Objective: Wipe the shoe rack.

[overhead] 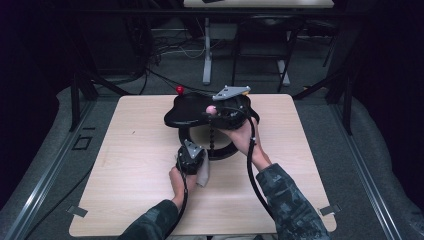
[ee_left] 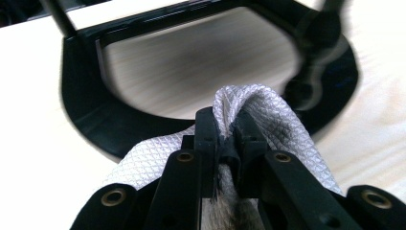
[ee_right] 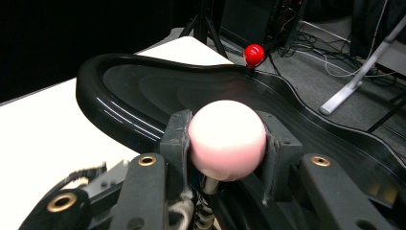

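Observation:
A glossy black curved top [overhead: 190, 111] stands raised over a black ring-shaped base [overhead: 224, 151] on the table. A pink ball knob [ee_right: 226, 139] sits at the top's near edge, and my right gripper [ee_right: 226, 143] is shut on it, one pad on each side. A small red ball knob [ee_right: 253, 54] stands at the top's far edge. My left gripper [ee_left: 227, 122] is shut on a white waffle-weave cloth [ee_left: 273, 120], which bulges out past its tips just in front of the base ring [ee_left: 81, 115]. In the high view the left gripper [overhead: 192, 157] is low at the ring's near left side, with the cloth [overhead: 203, 176] beside it.
The light wooden table [overhead: 135, 160] has bare surface to the left, right and front of the black object. A beaded black post [overhead: 213, 137] links the top and the base. Behind the table are floor cables and a white table leg [overhead: 206, 55].

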Tool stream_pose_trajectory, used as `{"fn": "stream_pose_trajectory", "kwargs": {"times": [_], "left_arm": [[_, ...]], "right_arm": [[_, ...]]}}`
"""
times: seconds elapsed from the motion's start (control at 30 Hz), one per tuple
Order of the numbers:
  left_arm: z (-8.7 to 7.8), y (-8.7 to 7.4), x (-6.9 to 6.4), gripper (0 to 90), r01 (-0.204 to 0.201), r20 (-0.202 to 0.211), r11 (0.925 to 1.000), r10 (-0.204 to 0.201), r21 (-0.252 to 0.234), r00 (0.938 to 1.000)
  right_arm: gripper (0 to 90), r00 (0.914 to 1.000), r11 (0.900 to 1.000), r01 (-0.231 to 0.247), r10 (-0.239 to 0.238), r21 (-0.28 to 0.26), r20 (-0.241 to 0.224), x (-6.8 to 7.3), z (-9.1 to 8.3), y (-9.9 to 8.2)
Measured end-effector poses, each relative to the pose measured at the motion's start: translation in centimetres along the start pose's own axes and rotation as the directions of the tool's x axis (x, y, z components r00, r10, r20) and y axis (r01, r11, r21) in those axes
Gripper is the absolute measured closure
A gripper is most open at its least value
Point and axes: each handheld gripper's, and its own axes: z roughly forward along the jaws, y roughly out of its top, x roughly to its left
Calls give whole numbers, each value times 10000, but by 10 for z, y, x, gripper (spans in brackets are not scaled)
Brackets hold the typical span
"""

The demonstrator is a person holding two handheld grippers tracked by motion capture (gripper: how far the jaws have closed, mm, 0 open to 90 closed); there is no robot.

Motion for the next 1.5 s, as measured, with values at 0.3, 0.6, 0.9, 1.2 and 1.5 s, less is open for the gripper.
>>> {"fn": "stream_pose_trajectory", "kwargs": {"times": [0.3, 0.6, 0.9, 1.2, 1.5], "left_arm": [[3, -2, 31, 826, 744, -448, 9964, -725, 418, 9964], [-4, 1, 2, 825, 24, 382, 9998, -32, 209, 9993], [-7, 1, -15, 825, -467, 1119, 9984, 429, 310, 9928], [-15, -3, -3, 824, -392, 1142, 9986, 348, 365, 9929], [-27, -10, 6, 822, -271, 1374, 9987, 209, 437, 9903]], "right_arm": [[600, 9983, 9999, 57, -50, 132, -588, -6, -2, 1], [597, 9986, 9996, -101, 115, -275, 523, 5, 0, -4], [600, 9856, 9979, -6, 115, -644, 1689, 19, 3, -9], [601, 9991, 9977, 188, -161, -655, 404, 5, -6, -12], [598, 9994, 9979, 105, -127, -644, -331, -4, -24, -23]]}}
